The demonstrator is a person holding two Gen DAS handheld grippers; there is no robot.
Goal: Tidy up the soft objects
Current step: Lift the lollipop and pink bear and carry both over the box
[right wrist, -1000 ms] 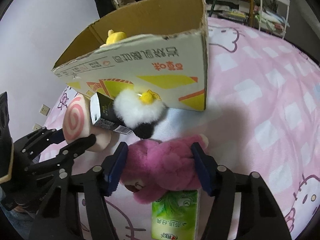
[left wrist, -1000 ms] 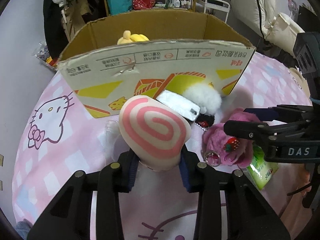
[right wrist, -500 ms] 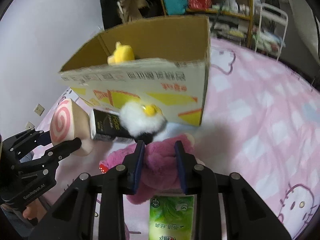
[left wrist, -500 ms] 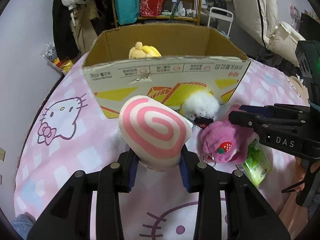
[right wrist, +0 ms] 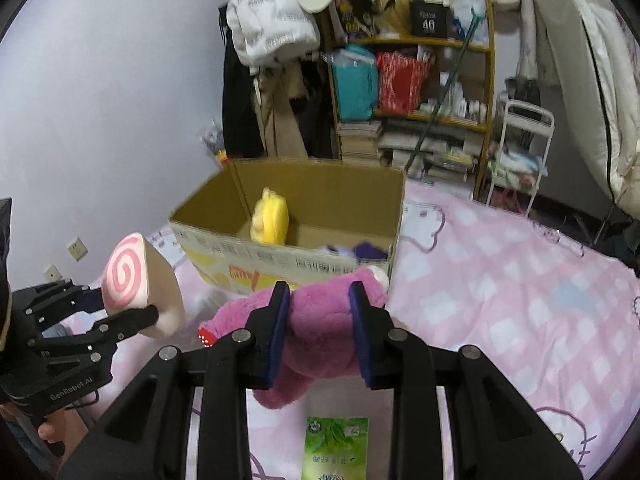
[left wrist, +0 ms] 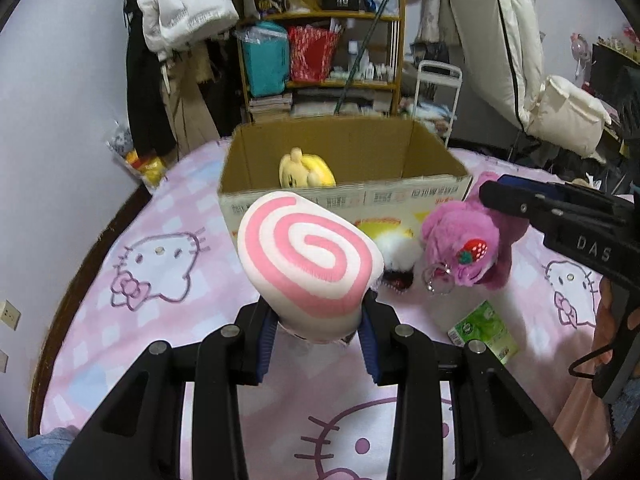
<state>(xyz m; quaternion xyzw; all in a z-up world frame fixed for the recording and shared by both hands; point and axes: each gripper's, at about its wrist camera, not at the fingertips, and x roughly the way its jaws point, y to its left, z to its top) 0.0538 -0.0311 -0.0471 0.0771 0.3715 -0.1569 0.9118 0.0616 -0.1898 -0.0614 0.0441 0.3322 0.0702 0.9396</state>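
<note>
Grippers both carry plush toys above a pink cat-print bedspread (left wrist: 168,312); the left gripper (left wrist: 316,344), at the bottom centre of its own view, is clamped on the base of a pink-and-white swirl roll plush (left wrist: 308,256), whose spiral face tilts up toward the camera; in the right wrist view the same roll (right wrist: 132,280) sits at the lower left, pinched between the black fingers of that gripper (right wrist: 124,312). The right gripper (right wrist: 320,332) has its blue pads pressed into a magenta plush toy (right wrist: 320,320) in the lower centre of its frame, the fur bulging around them; seen from the left wrist, that toy (left wrist: 464,240) hangs at centre right, a strawberry charm and a metal ring on its front, with the right gripper (left wrist: 520,204) reaching in from the right edge. An open cardboard box (left wrist: 344,148) stands on the bedspread in the middle of both views, beyond both toys; a yellow plush (left wrist: 306,170) lies inside it against the back wall. A white fluffy toy (left wrist: 398,250) rests on the bedspread just in front of the box, between the roll and the magenta toy. A green tissue pack (right wrist: 334,448) lies flat on the bedspread at the bottom of the right view, below the held toy. A cluttered shelf (left wrist: 320,48) fills the upper background.
</note>
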